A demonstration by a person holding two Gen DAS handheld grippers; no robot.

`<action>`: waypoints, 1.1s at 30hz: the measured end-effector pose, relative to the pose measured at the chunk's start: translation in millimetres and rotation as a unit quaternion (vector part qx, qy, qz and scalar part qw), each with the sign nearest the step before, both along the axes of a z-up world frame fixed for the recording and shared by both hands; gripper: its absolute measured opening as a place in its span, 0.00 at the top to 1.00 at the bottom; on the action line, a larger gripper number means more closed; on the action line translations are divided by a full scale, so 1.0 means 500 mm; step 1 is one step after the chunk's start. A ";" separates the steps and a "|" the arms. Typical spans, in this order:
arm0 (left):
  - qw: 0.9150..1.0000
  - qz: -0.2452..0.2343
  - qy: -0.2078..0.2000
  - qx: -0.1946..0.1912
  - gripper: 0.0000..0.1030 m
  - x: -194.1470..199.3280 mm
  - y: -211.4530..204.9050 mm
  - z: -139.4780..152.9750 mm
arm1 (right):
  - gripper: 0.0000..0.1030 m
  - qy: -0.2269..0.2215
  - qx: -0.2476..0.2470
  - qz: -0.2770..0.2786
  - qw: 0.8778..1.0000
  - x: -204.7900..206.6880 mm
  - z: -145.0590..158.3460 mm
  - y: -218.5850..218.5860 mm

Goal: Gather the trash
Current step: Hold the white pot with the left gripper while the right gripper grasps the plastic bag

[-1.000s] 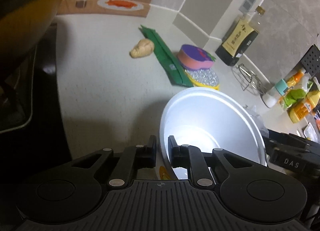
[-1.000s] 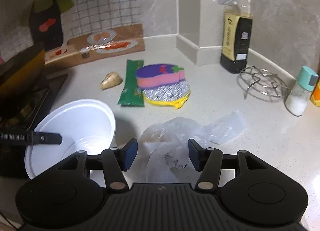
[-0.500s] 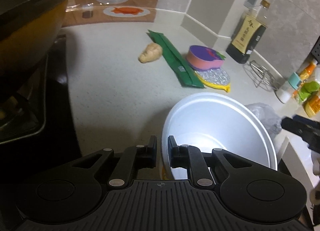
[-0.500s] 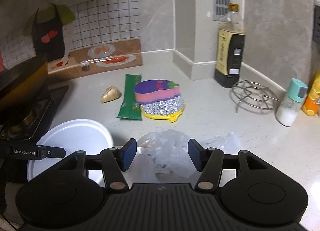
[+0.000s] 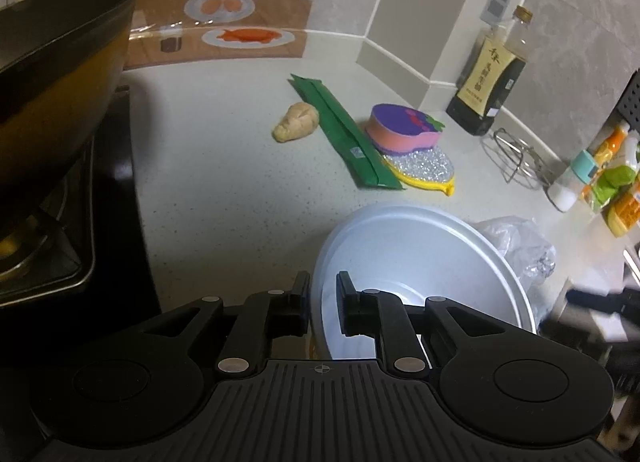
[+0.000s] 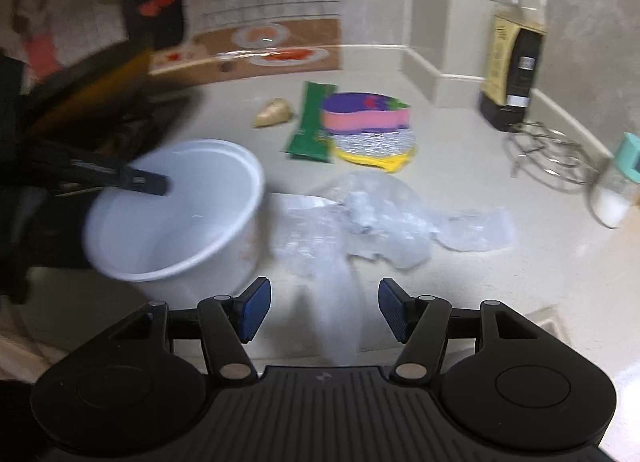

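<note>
Two hand-held grippers: left [image 5: 323, 304] clamped on white bowl [image 5: 420, 262] rim; right [image 6: 325, 312] parted, widening, crumpled plastic bag [image 6: 360, 222] dead ahead, trailing between jaws.

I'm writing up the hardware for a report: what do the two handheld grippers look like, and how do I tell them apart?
Both share a black ribbed body with two round housings, black linkage arms with silver pivot pins and a small crosshair mark at centre. The left gripper has plain black finger pads; the right gripper has blue textured pads. No cables, hands or sleeves are visible.
</note>
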State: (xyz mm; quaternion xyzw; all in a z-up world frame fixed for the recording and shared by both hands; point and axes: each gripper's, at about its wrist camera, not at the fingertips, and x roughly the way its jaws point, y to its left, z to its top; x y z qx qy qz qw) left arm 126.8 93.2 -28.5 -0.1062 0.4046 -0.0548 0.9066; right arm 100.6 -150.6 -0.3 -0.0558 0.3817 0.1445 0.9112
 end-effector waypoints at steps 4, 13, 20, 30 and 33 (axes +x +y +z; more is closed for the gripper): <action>1.000 -0.002 0.002 0.002 0.84 -0.001 -0.002 0.001 | 0.41 -0.053 0.054 -0.039 0.996 0.013 0.040 -0.020; 1.000 -0.011 0.008 -0.003 0.83 -0.001 -0.002 -0.001 | 0.33 -0.021 0.061 -0.092 0.994 0.156 -0.012 -0.007; 1.000 -0.011 0.015 0.002 0.83 -0.003 -0.001 -0.005 | 0.33 0.032 0.051 -0.104 0.993 0.201 -0.089 0.008; 1.000 -0.024 0.019 0.004 0.83 0.006 0.000 -0.012 | 0.55 0.030 0.019 -0.071 0.997 0.200 -0.085 0.032; 0.999 -0.029 0.019 0.013 0.83 0.009 -0.005 -0.014 | 0.75 0.031 0.040 -0.072 0.996 0.193 -0.072 0.018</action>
